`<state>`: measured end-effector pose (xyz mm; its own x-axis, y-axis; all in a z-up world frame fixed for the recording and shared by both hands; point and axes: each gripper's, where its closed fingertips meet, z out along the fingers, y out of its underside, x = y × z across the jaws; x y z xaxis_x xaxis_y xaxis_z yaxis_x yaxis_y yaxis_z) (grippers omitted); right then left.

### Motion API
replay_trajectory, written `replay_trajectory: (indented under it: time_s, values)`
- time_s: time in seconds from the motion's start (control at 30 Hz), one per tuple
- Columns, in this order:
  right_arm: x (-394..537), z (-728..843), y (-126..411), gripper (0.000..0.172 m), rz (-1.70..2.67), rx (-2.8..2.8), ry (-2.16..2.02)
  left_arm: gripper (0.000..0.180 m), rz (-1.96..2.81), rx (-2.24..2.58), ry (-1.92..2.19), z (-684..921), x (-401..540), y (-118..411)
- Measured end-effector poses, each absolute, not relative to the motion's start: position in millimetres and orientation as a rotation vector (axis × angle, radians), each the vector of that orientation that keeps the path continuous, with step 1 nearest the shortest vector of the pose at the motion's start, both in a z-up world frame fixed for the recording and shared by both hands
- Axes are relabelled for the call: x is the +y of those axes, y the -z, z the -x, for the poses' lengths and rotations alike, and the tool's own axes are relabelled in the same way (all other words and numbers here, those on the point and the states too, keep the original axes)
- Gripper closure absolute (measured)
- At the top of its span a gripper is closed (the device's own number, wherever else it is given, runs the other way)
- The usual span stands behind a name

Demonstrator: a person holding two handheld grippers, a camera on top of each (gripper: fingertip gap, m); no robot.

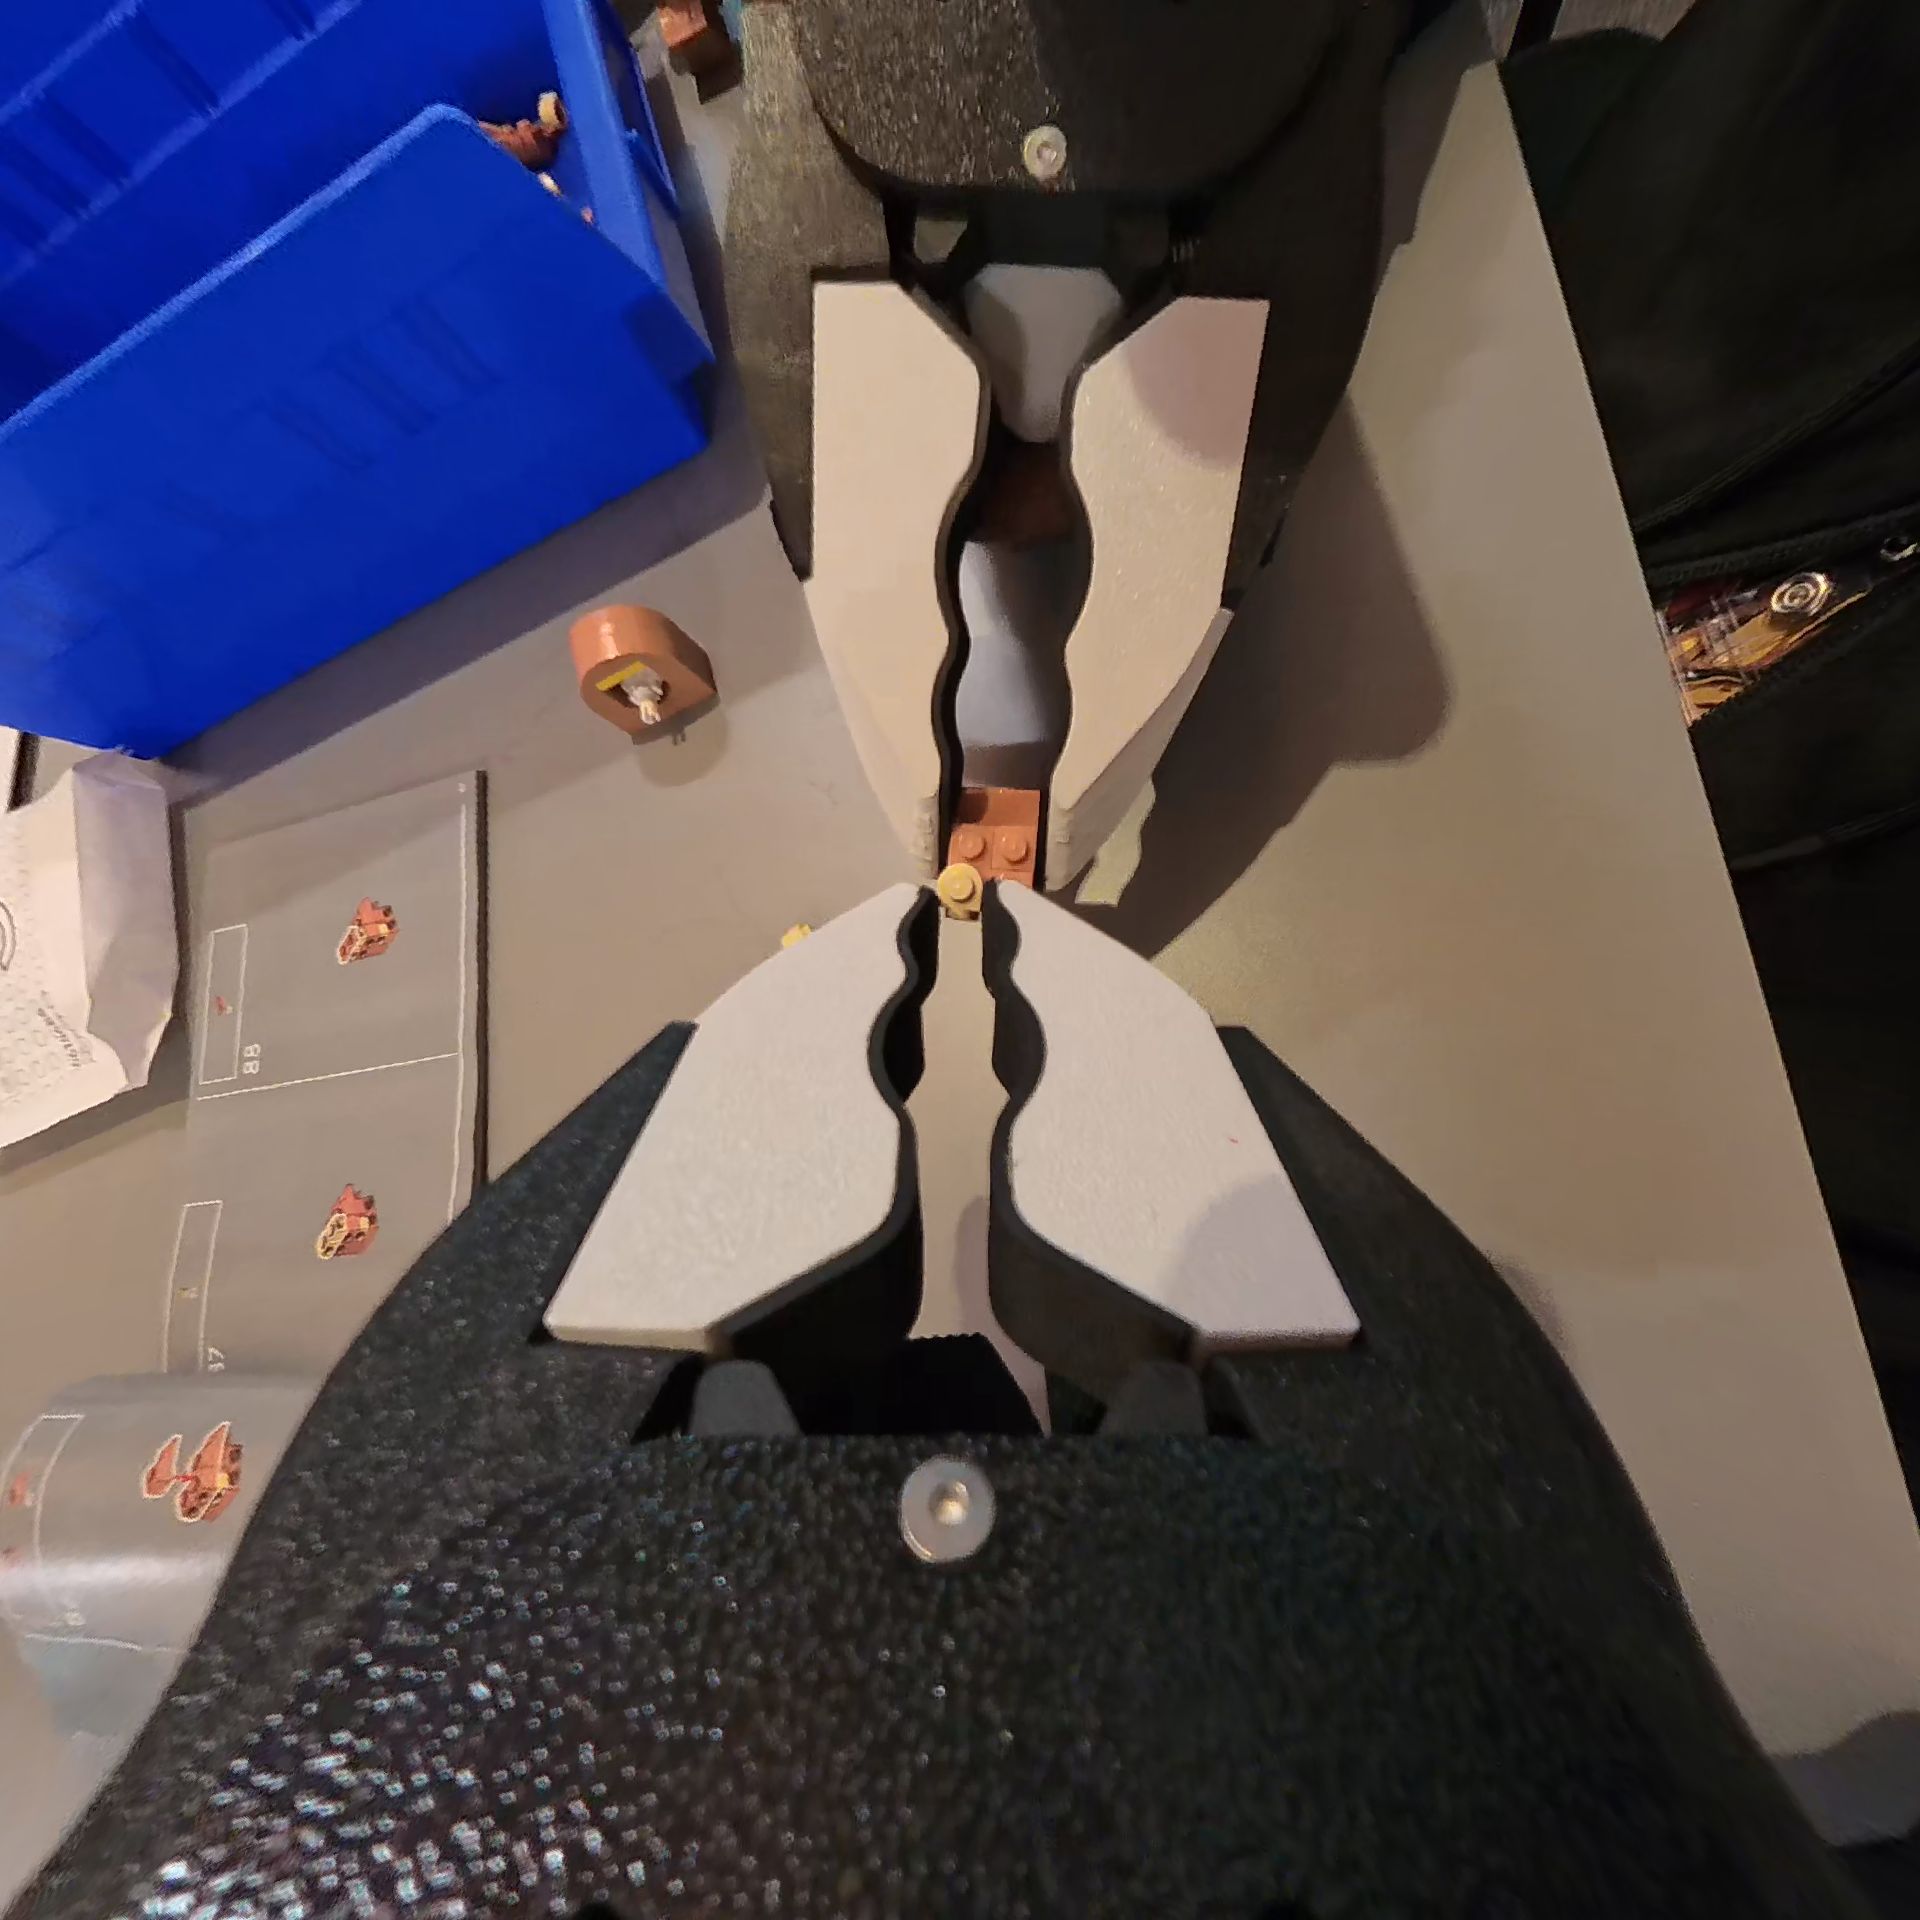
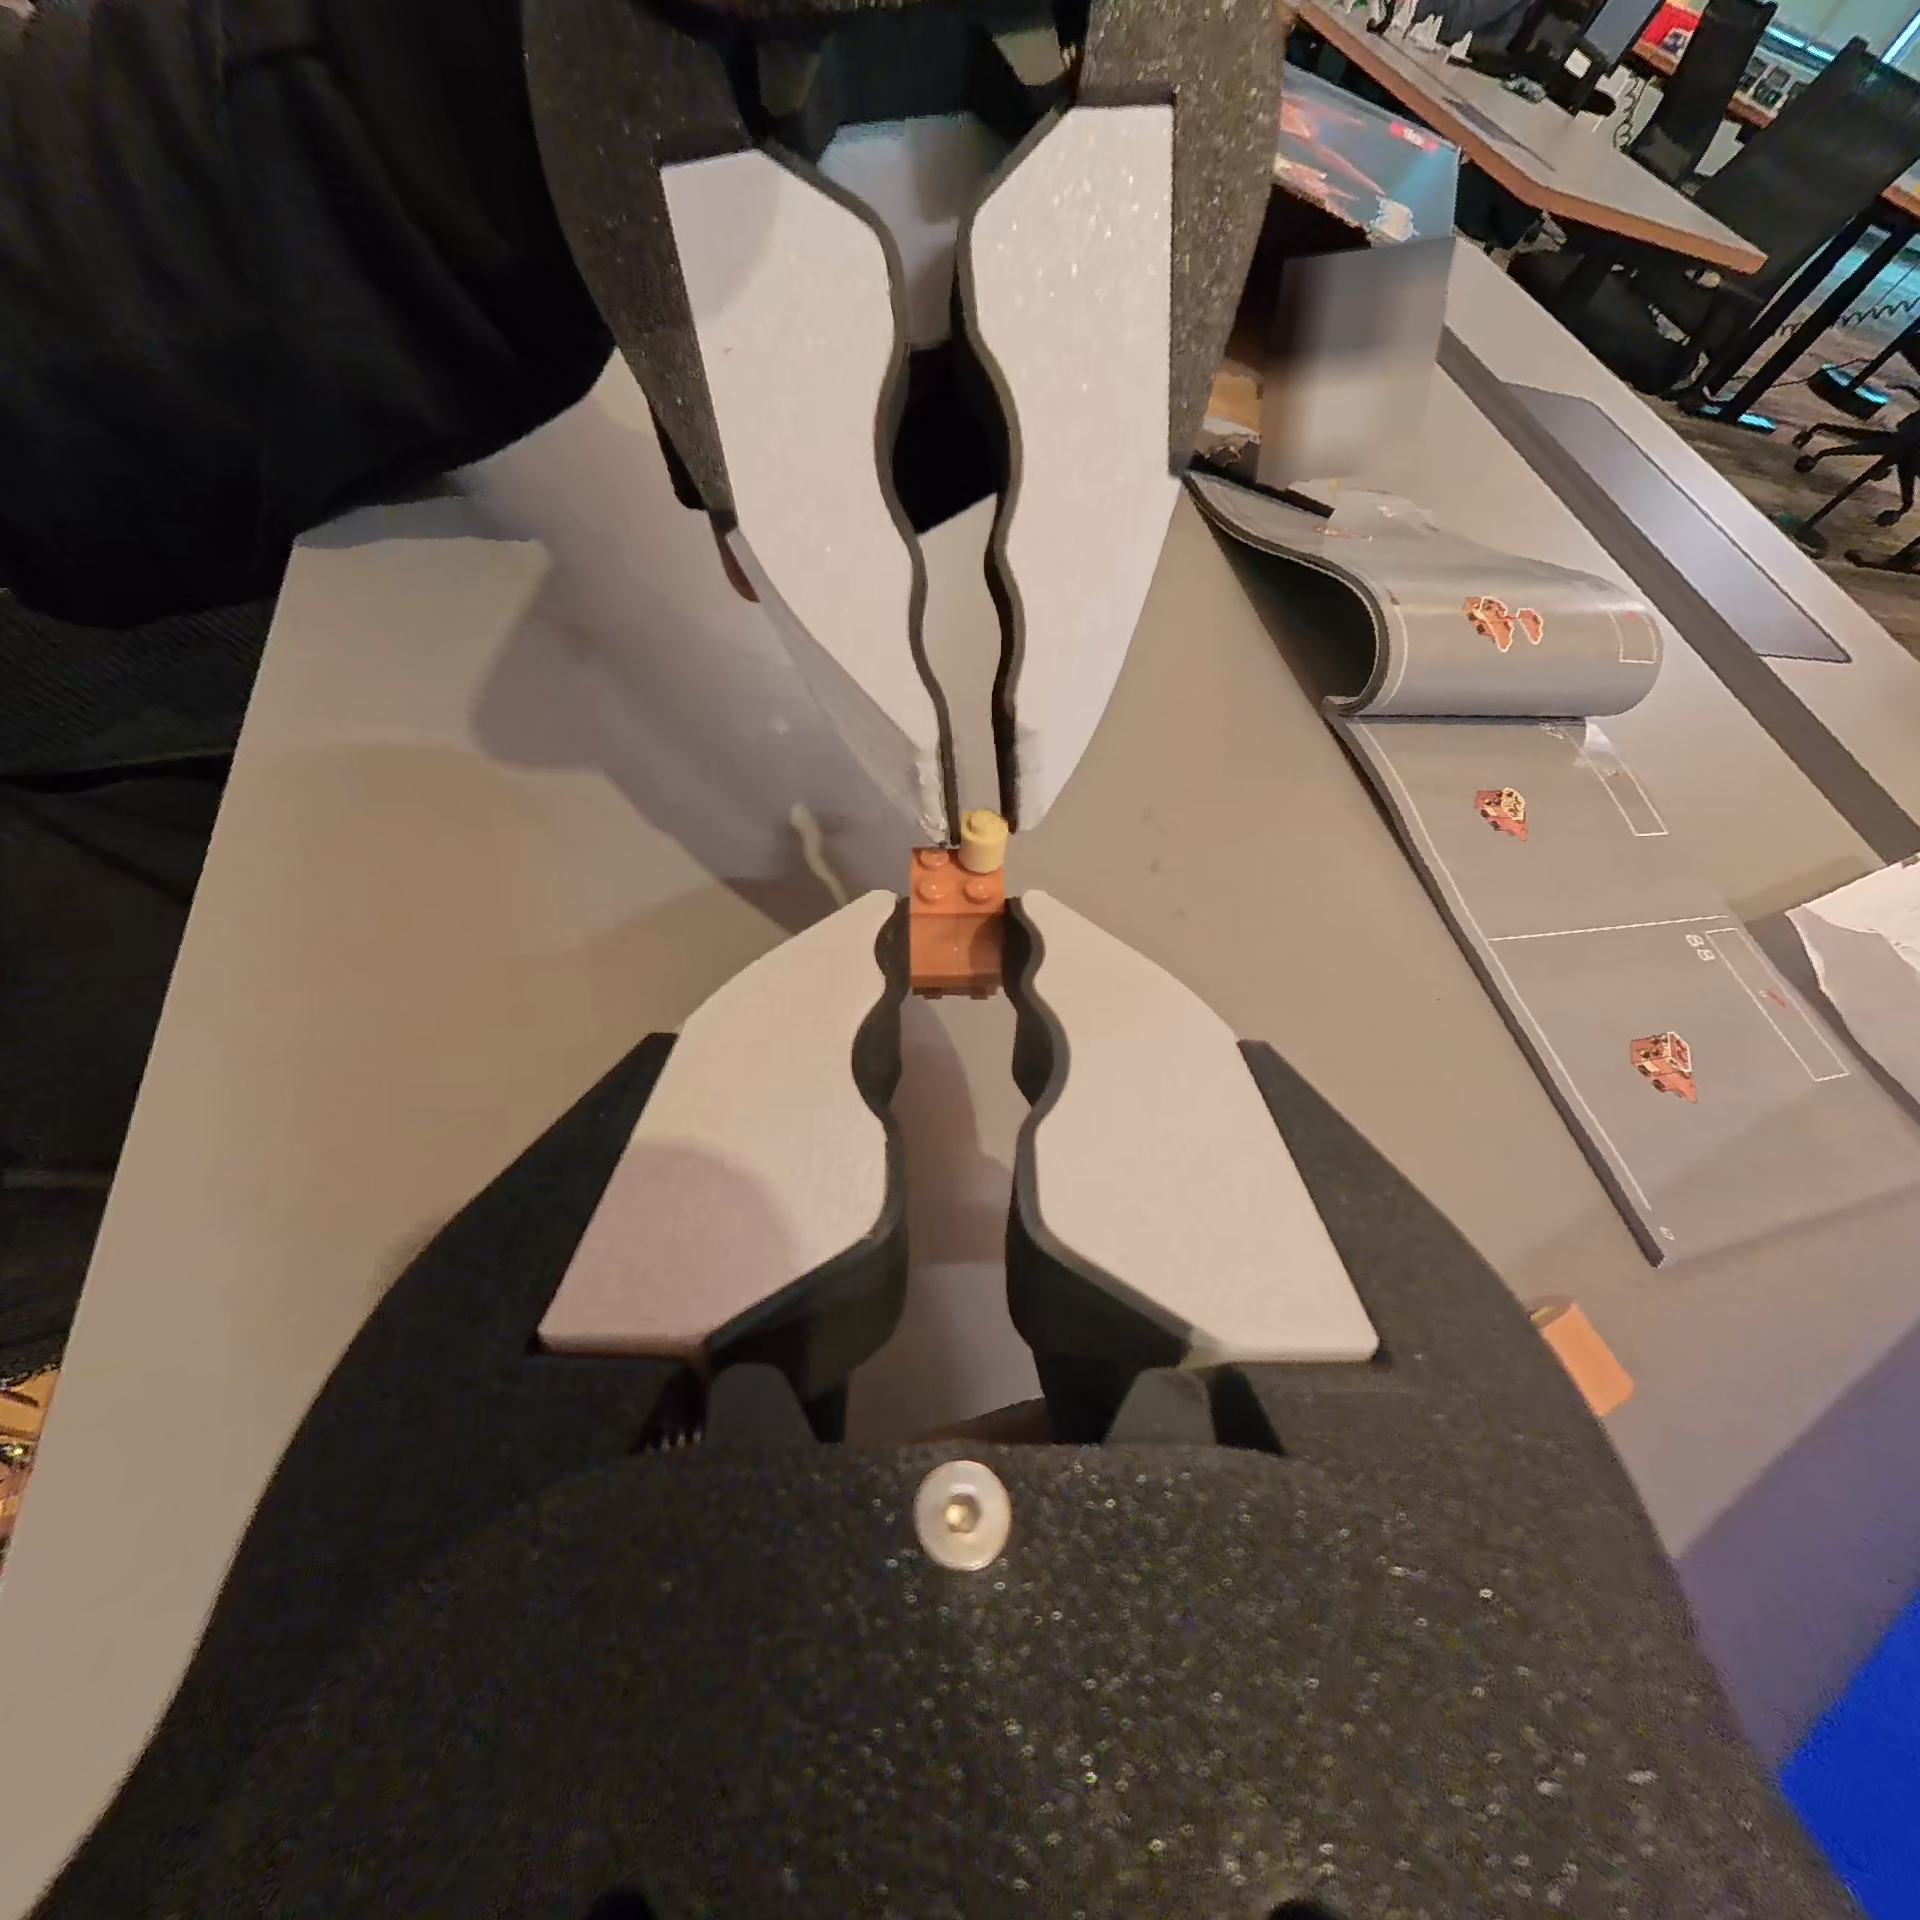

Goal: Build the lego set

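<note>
Nearby, blue bins and booklet; left tongs pinching tan stud, right tongs clamping brown brick.

Glossy plastic brown brick; matt tan round stud; glossy blue plastic bin; matt grey table.

A grey table fills the view; at one o'clock stand long desks with dark office chairs.
</note>
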<state>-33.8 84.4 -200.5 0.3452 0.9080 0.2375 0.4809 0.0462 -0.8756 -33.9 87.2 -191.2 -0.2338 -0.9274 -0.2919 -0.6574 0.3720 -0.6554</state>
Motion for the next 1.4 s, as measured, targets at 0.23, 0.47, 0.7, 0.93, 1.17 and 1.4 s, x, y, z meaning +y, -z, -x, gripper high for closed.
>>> replay_trajectory:
  time_s: [0.23, 0.47, 0.7, 0.93, 1.17, 1.4]
  values:
    - [81, 36, 201, 0.155, 1.573, -1.299, -0.511, 0.173, 1.393, 2.047, 0.478, 35, 82, 192]
    - [83, 35, 196, 0.156, 1.573, -1.259, -0.539, 0.173, 1.447, 1.953, 0.647, 33, 85, 188]
    - [88, 31, 192, 0.155, 1.592, -1.199, -0.570, 0.173, 1.533, 1.812, 0.827, 29, 90, 185]
    - [89, 30, 191, 0.155, 1.594, -1.199, -0.559, 0.173, 1.522, 1.784, 0.851, 27, 92, 182]
    - [91, 29, 195, 0.155, 1.625, -1.205, -0.581, 0.173, 1.514, 1.825, 0.786, 29, 93, 189]
    - [89, 31, 198, 0.155, 1.628, -1.220, -0.579, 0.173, 1.501, 1.865, 0.749, 31, 92, 194]
